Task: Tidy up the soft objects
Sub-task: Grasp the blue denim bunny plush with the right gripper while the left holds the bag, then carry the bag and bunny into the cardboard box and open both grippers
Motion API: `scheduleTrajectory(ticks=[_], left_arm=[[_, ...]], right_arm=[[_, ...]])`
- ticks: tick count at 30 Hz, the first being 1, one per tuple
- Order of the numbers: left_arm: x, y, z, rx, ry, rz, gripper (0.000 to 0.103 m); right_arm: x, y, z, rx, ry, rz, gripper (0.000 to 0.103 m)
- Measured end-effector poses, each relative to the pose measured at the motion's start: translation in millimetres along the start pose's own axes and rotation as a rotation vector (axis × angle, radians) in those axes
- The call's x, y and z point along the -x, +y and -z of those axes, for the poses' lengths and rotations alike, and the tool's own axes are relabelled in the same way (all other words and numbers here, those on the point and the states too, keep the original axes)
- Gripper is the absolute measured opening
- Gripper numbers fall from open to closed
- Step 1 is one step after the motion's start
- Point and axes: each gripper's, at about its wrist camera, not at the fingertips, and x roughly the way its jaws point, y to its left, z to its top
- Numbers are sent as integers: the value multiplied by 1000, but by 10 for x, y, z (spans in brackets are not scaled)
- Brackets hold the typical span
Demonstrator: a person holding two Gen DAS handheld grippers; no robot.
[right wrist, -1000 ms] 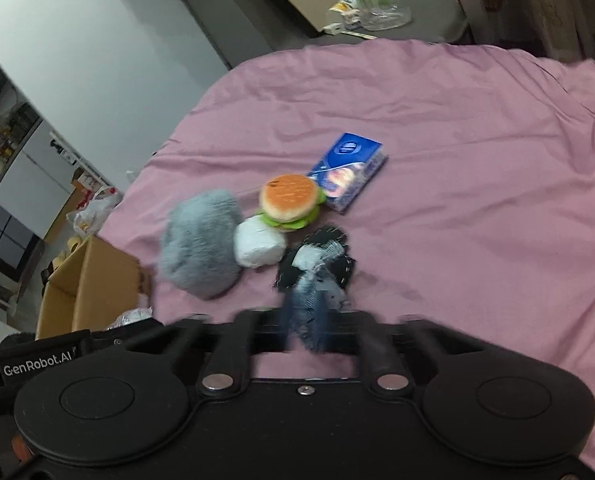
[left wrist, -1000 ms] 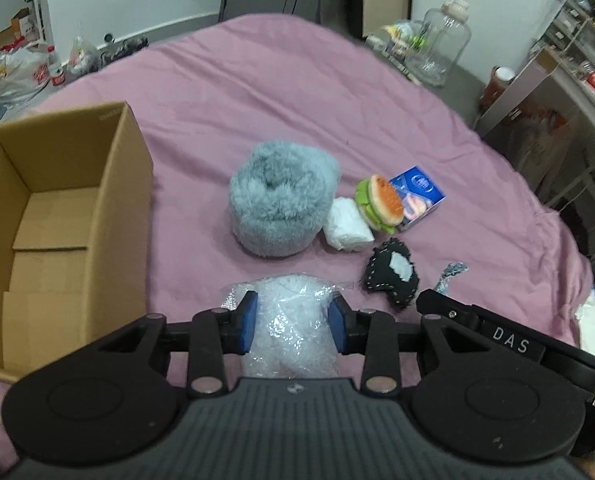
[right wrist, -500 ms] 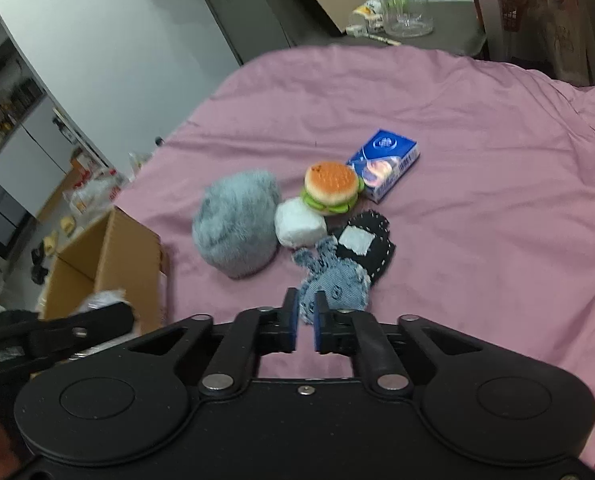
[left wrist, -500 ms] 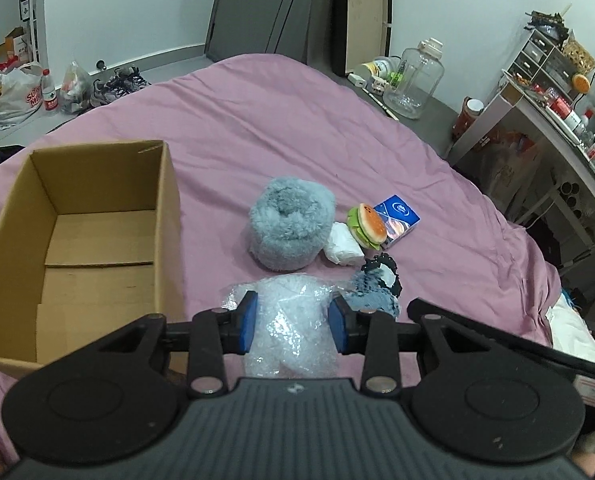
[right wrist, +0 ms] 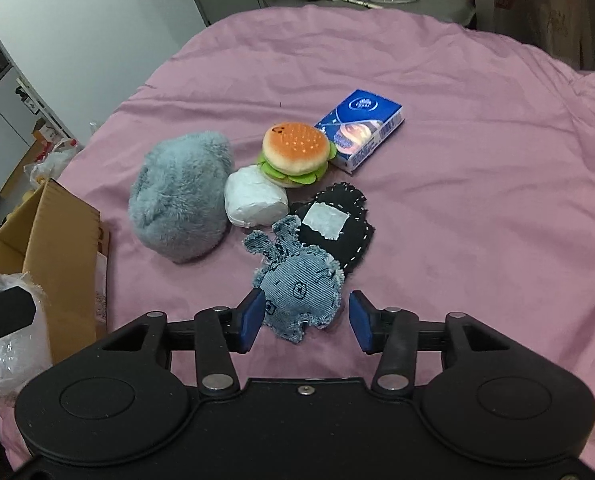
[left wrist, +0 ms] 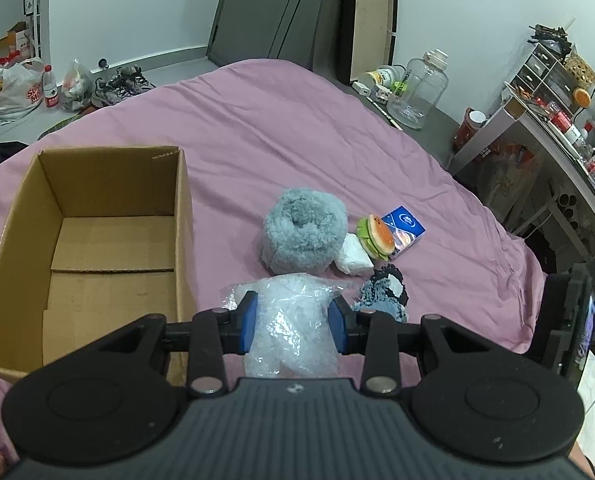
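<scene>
1. Since half a second ago: right gripper jaws parted from nearly together; denim toy released, now lying on the pink bedspread.
2. Left wrist view: left gripper clamped on bubble-wrap bag, pads pressing both sides. Open cardboard box ahead and left of the jaws, empty inside; nearer this hand than the other.
3. Right wrist view: jaws apart, denim toy between and just ahead, ears pointing away. Beyond: black patch toy, white bundle, burger plush, grey fluffy plush, tissue pack. Box interior hidden here.
</scene>
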Motion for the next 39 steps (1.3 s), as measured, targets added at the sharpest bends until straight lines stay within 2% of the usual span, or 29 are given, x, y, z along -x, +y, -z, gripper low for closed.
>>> scheduleTrajectory(ticks=[1,2,6,9,20,27,39], left_arm=[[-17,4,-6,3,2,-2,36],[-33,14,-10,8,5,-3,36],[-76,31,-30,12,11,-1,36],[-95,43,-50,16,15,-2,36],[129,131,-202,14,-40,-9,36],[308,348,-379,14,-98,-69,36],[362,840,-656,51,-125,-136,36]], right_arm=[[-24,9,-5,2,1,0,44],[-37,11,-5,1,1,0,34],[19,-6,-13,-4,-24,-15,17],[105,16,-21,-1,-40,-35,10],[494,473,-83,62,-126,-111,8],[690,805,-178,97,-171,-154,8],[851,1355,-309,142,-217,-233,8]])
